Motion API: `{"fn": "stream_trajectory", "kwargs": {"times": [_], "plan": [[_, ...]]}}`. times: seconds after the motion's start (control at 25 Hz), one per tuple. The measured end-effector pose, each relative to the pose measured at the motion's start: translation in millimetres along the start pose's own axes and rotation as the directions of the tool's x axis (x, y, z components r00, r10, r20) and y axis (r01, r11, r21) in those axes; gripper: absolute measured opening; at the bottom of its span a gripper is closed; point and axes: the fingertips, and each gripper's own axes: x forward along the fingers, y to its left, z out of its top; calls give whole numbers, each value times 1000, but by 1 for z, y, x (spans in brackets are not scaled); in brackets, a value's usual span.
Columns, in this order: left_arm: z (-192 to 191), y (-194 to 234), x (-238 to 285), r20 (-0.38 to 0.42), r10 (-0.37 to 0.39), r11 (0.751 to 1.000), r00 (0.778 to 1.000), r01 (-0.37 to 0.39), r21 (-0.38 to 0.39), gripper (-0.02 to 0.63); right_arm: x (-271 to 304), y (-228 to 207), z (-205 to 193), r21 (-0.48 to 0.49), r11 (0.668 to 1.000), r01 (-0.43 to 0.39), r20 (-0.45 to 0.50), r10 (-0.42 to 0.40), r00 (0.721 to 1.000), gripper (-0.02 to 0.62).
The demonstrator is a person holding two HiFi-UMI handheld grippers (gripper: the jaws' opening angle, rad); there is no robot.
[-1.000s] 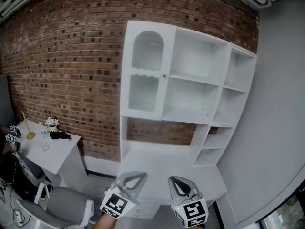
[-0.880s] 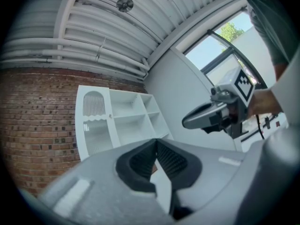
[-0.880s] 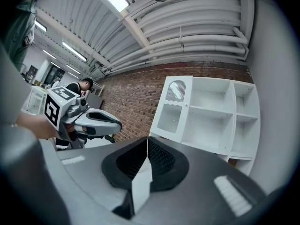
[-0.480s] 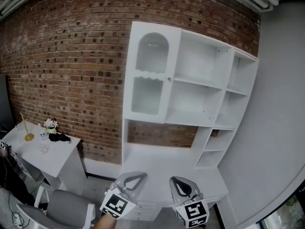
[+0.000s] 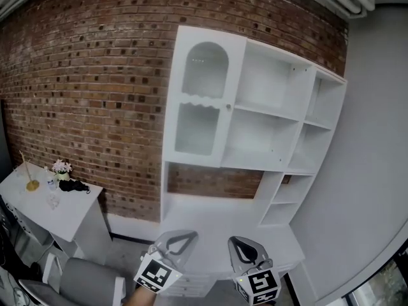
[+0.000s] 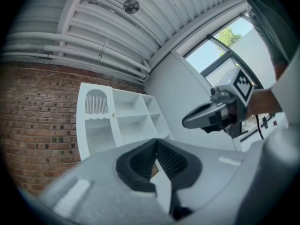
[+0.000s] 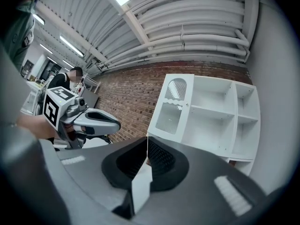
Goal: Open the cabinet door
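A tall white cabinet (image 5: 255, 126) stands against the brick wall. Its door (image 5: 201, 104), arched with two glazed panels, is closed at the upper left; a small knob (image 5: 229, 106) sits on its right edge. The door also shows in the left gripper view (image 6: 96, 118) and the right gripper view (image 7: 172, 107). Both grippers hang low, well short of the cabinet, pointing at it. My left gripper (image 5: 182, 236) (image 6: 156, 142) is shut and holds nothing. Beside it my right gripper (image 5: 241, 244) (image 7: 146, 142) is shut and holds nothing.
Open shelves (image 5: 274, 116) fill the cabinet right of the door, above a white desk top (image 5: 210, 218). A white side table (image 5: 70, 209) with flowers (image 5: 60, 167) stands left, a grey chair (image 5: 83, 282) below it. A grey wall (image 5: 370, 171) closes the right. A person (image 7: 70, 78) stands far left.
The cabinet has grown slightly larger and shifted right in the head view. The side table slid left and the marker cubes at the left edge have left the view. Both grippers stay shut.
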Motion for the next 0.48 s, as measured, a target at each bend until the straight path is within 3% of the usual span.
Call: {"fn": "stream_trajectory", "kwargs": {"times": [0.16, 0.48], "plan": [[-5, 3, 7, 0, -12, 1000, 1000, 12, -11, 2, 8, -5, -2, 1, 1000, 4, -12, -4, 1000, 9], [-11, 22, 19, -14, 38, 999, 999, -38, -1, 2, 33, -18, 2, -11, 999, -41, 14, 41, 999, 9]]}}
